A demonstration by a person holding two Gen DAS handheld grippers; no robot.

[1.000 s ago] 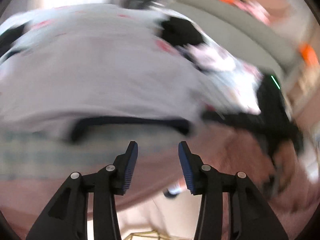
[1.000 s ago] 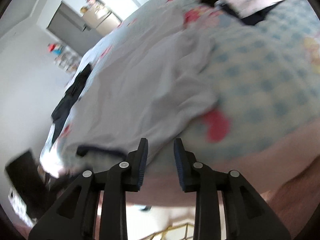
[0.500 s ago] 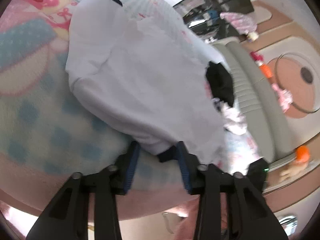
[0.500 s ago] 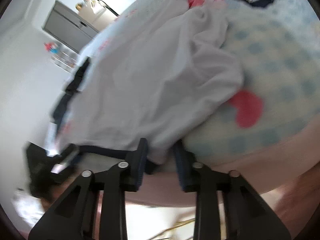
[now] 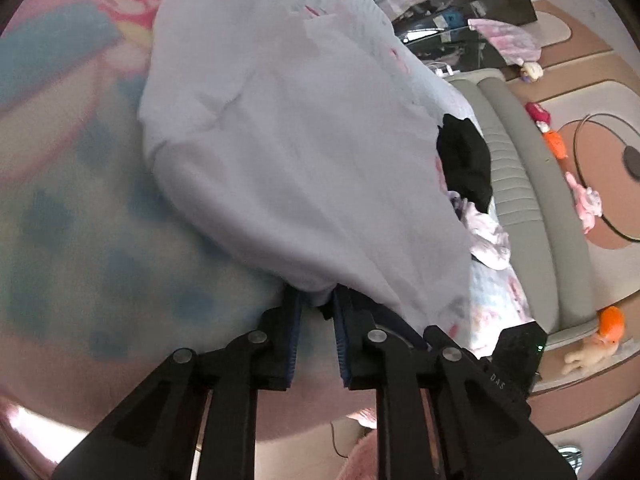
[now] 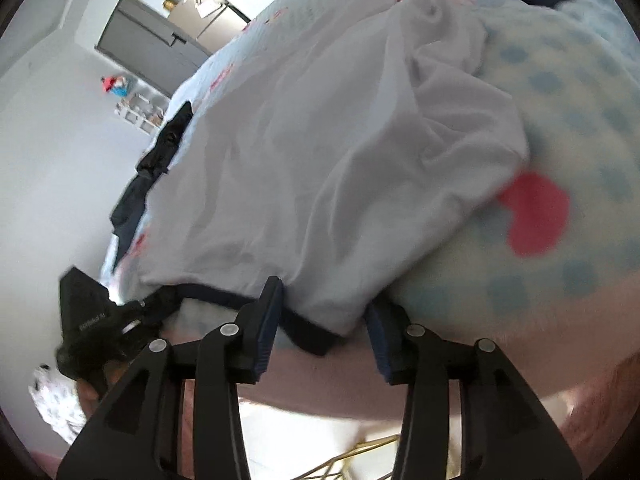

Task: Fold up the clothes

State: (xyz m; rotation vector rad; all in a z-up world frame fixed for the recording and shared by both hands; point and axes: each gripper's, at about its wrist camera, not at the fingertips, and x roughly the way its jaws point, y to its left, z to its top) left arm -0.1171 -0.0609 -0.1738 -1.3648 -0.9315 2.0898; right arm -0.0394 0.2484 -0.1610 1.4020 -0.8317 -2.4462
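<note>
A white garment (image 5: 300, 140) with dark navy trim lies spread on a bed blanket (image 5: 80, 240) patterned in blue checks and pink. My left gripper (image 5: 317, 304) is shut on the garment's near edge, and cloth bunches between its blue pads. In the right wrist view the same white garment (image 6: 320, 140) runs away from me, wrinkled at its right side. My right gripper (image 6: 324, 312) stands open at another near corner, with the white edge and the navy trim (image 6: 304, 332) lying between its spread fingers.
Dark clothes (image 5: 464, 160) and a pale patterned piece (image 5: 488, 236) sit at the bed's far side beside a grey padded bench (image 5: 520, 168). More dark clothing (image 6: 160, 148) lies along the bed's left edge. The other gripper's black body (image 6: 92, 320) is low on the left. The bed's pink edge is just under both grippers.
Both grippers came in to the garment's near edge. The left fingers closed on the cloth. The right fingers have spread wider apart around the corner.
</note>
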